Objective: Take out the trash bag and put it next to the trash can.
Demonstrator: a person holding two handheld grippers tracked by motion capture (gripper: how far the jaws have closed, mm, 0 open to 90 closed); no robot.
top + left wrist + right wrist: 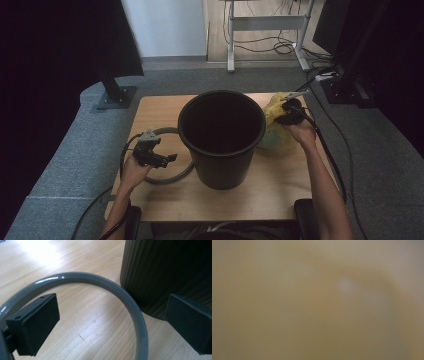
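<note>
A black ribbed bucket stands upright in the middle of the wooden table. To its left a grey ring lies flat on the table, partly behind the bucket. My left gripper hovers low over the ring, open. In the left gripper view the ring curves between the two wide-apart jaws, untouched, and the bucket wall is at the upper right. My right gripper is pushed into a crumpled yellow plastic bag right of the bucket. Blurred yellow bag hides its jaws.
The table is surrounded by grey carpet. A black stand base sits off the table's back left corner. A white desk frame and loose cables are at the back. Dark equipment stands at the right.
</note>
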